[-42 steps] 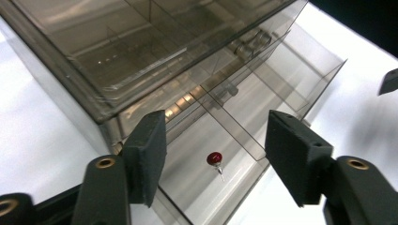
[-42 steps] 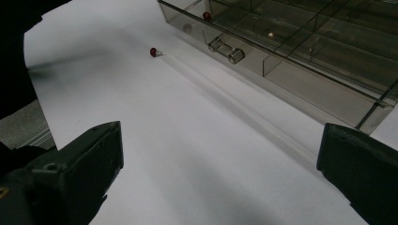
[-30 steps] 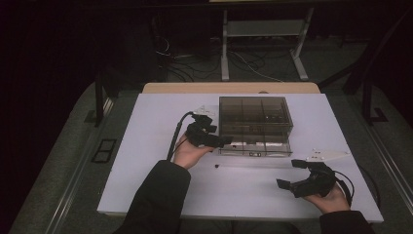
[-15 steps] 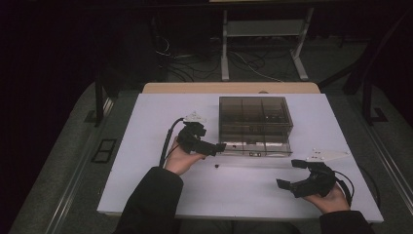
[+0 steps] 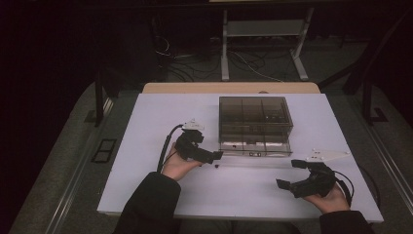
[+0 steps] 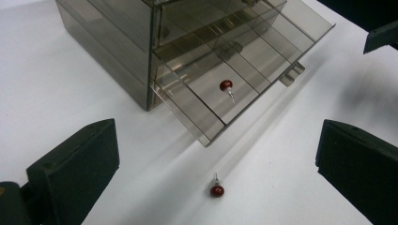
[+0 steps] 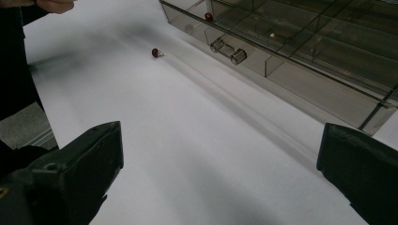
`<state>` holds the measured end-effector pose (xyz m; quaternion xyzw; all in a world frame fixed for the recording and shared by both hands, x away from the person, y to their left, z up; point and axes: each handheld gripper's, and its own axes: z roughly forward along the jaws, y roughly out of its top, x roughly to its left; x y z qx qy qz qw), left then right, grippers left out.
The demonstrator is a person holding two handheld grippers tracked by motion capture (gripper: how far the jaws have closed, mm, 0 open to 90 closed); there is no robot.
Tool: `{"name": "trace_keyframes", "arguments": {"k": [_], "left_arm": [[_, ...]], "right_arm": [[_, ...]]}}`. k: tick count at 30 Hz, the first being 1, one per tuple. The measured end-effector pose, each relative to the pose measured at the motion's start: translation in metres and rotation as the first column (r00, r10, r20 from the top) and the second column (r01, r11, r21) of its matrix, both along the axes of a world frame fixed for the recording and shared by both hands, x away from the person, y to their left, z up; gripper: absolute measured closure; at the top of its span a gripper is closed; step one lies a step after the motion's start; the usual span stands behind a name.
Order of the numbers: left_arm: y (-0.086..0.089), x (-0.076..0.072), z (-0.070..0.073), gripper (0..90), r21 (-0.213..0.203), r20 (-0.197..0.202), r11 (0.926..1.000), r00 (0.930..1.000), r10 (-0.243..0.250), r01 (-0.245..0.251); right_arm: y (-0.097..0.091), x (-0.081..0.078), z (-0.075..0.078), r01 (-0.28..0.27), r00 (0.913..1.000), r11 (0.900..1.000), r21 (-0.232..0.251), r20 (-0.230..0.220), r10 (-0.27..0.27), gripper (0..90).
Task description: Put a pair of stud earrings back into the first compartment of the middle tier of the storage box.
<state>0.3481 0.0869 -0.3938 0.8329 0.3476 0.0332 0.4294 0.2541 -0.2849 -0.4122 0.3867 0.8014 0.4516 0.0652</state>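
High view: white table, dark room beyond.

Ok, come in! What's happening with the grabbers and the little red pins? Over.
Left gripper open, jaws just widened, nothing between them. Right gripper open, empty. One small red-headed pin on the white table, another in the smoky clear plastic drawer. Nothing blocking.

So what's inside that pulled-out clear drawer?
One red-headed pin lies in a compartment of the open drawer. The other visible compartments look empty; those further inside the box are too dim to judge.
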Motion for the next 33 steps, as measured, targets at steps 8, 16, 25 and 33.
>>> {"name": "trace_keyframes", "arguments": {"k": [8,16,25,33], "left_arm": [[-0.002,-0.003,-0.009,0.0,0.041,-0.020,0.9987,0.9993,-0.031,0.032],[-0.008,-0.005,-0.016,0.0,0.104,-0.041,0.9919,0.9967,-0.070,0.074],[-0.018,-0.008,-0.029,4.3,0.170,-0.060,0.9786,0.9923,-0.108,0.117],[-0.025,-0.016,-0.036,26.6,0.243,-0.034,0.9629,0.9930,-0.113,0.118]], "right_arm": [[0.000,0.000,0.000,0.000,1.0000,1.0000,0.000,0.002,0.000,0.3],[0.000,0.000,0.000,-0.002,1.0000,1.0000,0.000,-0.001,0.002,0.3],[0.000,0.000,0.000,-0.004,1.0000,1.0000,-0.001,-0.003,0.004,0.4],[0.001,0.000,0.000,-0.005,1.0000,1.0000,-0.003,-0.005,0.005,0.3]]}}
